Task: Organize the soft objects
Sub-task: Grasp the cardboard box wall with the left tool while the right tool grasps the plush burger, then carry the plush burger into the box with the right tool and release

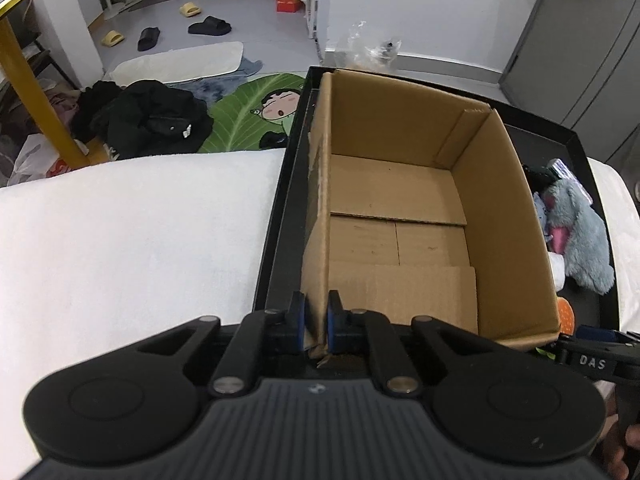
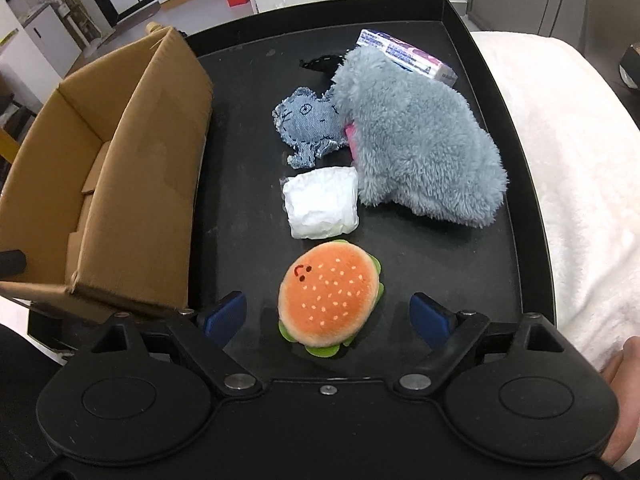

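Left gripper (image 1: 316, 322): jaws closed tight on the near-left wall of the cardboard box (image 1: 400, 208), blue pads pressed against both faces of the wall at the bottom centre of the left wrist view. The box is open-topped and holds nothing; its inner flaps lie flat on the bottom. It stands at the left end of a black tray (image 1: 280, 216), which rests on a white cloth (image 1: 140, 240). Right gripper (image 2: 330, 314): jaws wide apart, gripping nothing. The burger plush (image 2: 330, 300) lies on the tray between the blue fingertips (image 2: 226, 314), at lower centre of the right wrist view, with a clear gap to each pad; whether the pads reach down to its level cannot be told. Just above the burger in that view lies a white folded wad (image 2: 320, 204), touching the large grey plush toy (image 2: 416, 140), which fills the centre right. Left of the grey plush, partly tucked under it, is a small denim animal shape (image 2: 308, 124). A printed packet (image 2: 408, 54) sticks out from behind the grey plush at the upper right. The box stands along the left side of this view, apart from the soft things. A person's hand (image 2: 624, 376) shows at the right edge of the lower frame, on the gripper body.
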A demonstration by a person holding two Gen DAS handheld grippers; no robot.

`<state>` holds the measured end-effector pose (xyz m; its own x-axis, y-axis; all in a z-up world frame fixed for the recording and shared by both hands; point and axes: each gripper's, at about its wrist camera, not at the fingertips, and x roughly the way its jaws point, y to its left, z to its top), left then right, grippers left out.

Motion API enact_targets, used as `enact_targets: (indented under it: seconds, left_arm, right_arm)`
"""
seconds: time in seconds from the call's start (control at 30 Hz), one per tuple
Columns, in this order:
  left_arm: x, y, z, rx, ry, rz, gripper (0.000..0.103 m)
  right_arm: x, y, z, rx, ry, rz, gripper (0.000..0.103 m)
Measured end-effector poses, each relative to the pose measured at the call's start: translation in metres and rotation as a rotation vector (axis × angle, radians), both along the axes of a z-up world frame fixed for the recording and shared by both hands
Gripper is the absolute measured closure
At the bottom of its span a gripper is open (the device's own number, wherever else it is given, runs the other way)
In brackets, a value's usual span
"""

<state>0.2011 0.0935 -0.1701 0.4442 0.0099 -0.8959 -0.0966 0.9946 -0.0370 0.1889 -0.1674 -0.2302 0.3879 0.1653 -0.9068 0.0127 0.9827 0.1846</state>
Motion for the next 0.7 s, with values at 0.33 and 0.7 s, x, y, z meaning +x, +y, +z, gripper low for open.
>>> enact_targets:
  seconds: [0.33, 0.7]
  left_arm:
    - [0.008, 0.009, -0.009, -0.017, 0.031, 0.066, 0.091]
    - [-0.007, 0.009, -0.002, -0.024, -0.020, 0.079, 0.090]
  right_arm:
    - [-0.006, 0.001, -0.005, -0.032, -0.020, -0.030, 0.059]
    - [-0.026, -0.006, 0.051, 0.015, -0.147, -0.046, 0.060]
